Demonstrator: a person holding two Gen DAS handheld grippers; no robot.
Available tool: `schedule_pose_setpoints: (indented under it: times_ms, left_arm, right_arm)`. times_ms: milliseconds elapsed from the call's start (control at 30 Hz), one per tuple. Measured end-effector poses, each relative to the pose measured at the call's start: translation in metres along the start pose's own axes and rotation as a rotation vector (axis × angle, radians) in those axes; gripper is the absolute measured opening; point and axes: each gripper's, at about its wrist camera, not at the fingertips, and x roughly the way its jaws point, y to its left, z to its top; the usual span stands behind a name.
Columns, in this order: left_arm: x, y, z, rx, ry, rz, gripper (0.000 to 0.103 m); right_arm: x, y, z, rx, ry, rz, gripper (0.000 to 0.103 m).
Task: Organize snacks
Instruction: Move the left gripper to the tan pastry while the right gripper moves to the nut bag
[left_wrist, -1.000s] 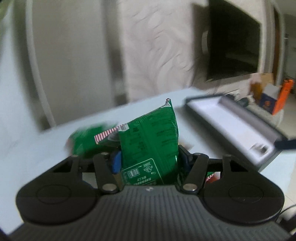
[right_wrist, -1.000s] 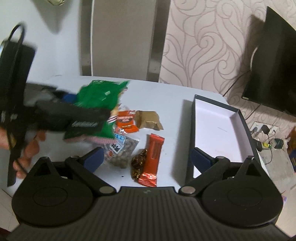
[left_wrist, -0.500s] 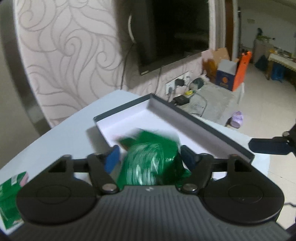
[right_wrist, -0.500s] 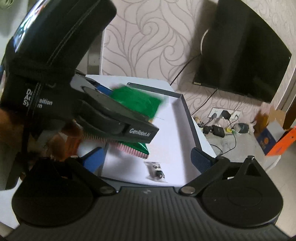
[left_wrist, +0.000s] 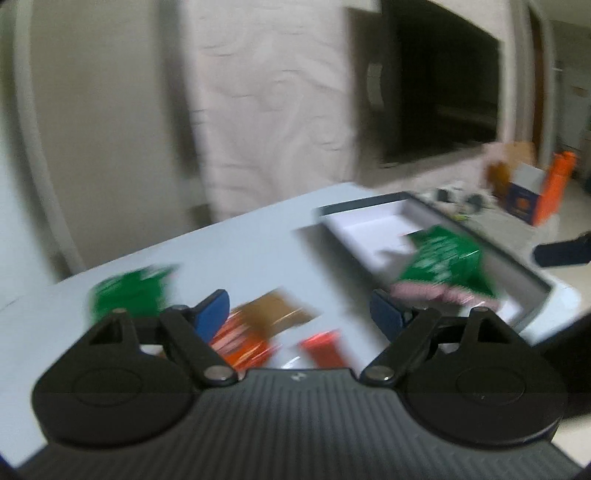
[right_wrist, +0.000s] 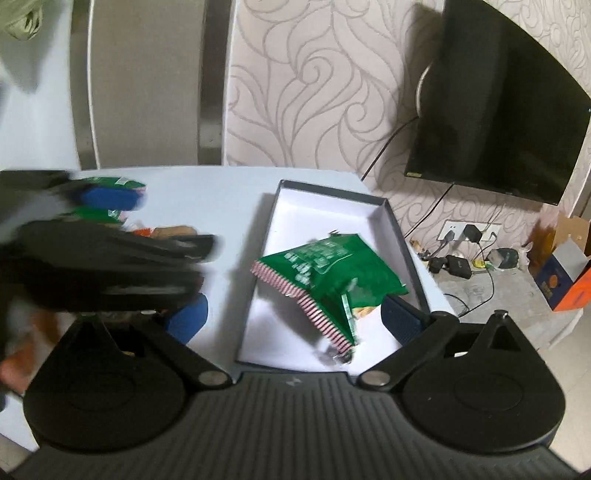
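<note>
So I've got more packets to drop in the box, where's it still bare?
The far end of the box, between its back wall and the green packet, is bare white floor. A narrower strip runs along the left wall. The near right corner is taken by the packet. On the table, the snack pile left of the box is crowded.

Glossy foil green snack bag (right_wrist: 334, 275); matt white-lined box (right_wrist: 391, 218).

We view from both wrists, low over the table (left_wrist: 258, 251). The left camera faces the box (left_wrist: 369, 230) obliquely; the right looks down into the box (right_wrist: 325, 206). Both share the green packet (right_wrist: 332, 273).
</note>
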Motion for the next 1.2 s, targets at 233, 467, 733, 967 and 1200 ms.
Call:
schedule_pose_setpoints:
  times_ms: [233,467,733,967,1200]
  left_arm:
    - [-0.003,0.073,-0.031,-0.232,0.147,0.13,0.085]
    - [0.032,0.096,-0.036,-0.277,0.214,0.092,0.085]
    - [0.059,0.093,-0.041,-0.275,0.258,0.084,0.051]
    - [0.039,0.117,-0.054,-0.289,0.253,0.133,0.048]
    - [0.026,0.126,-0.059,-0.247,0.279,0.11,0.049]
  right_arm:
    - [0.0,0.04,0.001,-0.066,-0.021,0.111,0.1]
    - [0.006,0.091,-0.003,-0.173,0.004,0.187,0.1]
    - [0.001,0.095,-0.004,-0.171,0.016,0.194,0.1]
    - [0.006,0.114,-0.001,-0.211,0.002,0.265,0.1]
    - [0.043,0.148,0.002,-0.285,0.044,0.323,0.1]
